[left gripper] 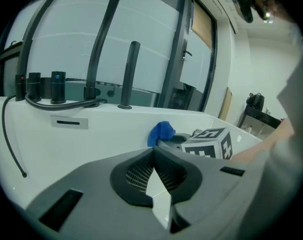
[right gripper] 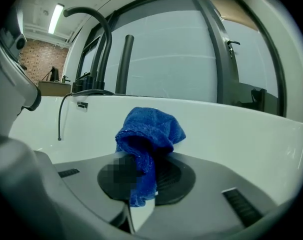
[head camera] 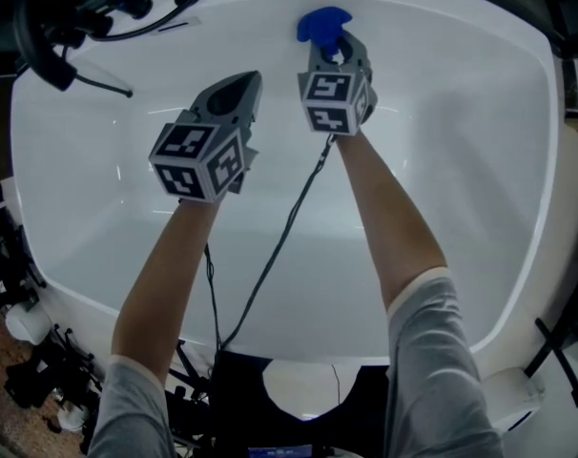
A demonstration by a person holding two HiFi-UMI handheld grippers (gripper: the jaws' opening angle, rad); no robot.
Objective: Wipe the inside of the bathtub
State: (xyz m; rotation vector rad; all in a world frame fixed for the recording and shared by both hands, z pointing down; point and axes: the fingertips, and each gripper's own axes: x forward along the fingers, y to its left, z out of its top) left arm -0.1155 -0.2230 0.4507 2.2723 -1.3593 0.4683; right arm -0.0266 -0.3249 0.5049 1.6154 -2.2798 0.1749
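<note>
1. Head view: we see both forearms reaching down into the white bathtub (head camera: 461, 160). The left gripper (head camera: 249, 79) is on the left and the right gripper (head camera: 331, 44) just beside it, a little farther in.
2. Right gripper: its jaws are clamped on a blue cloth (right gripper: 149, 134). The cloth bunches up above the jaw tips, and a fold hangs down between them.
3. Cloth position: it is held out towards the tub's far wall, below the rim. We cannot tell whether it touches the enamel.
4. Left gripper: its jaws are together at the tips, with nothing between them. Only a thin sliver of white tub shows through the gap lower down. It hangs over the tub's interior, apart from the surface.
5. In the left gripper view, the right gripper's marker cube (left gripper: 211, 141) sits just ahead, with the cloth poking up beyond it.
6. On the far rim stand a black upright spout (left gripper: 129, 74) and several black knobs (left gripper: 57, 86). A black shower hose (left gripper: 61, 104) lies along the ledge.
7. A rectangular overflow plate (left gripper: 69, 122) is set in the tub wall under the hose.
8. A thin black cable (head camera: 279, 246) trails from the right gripper back towards us.
</note>
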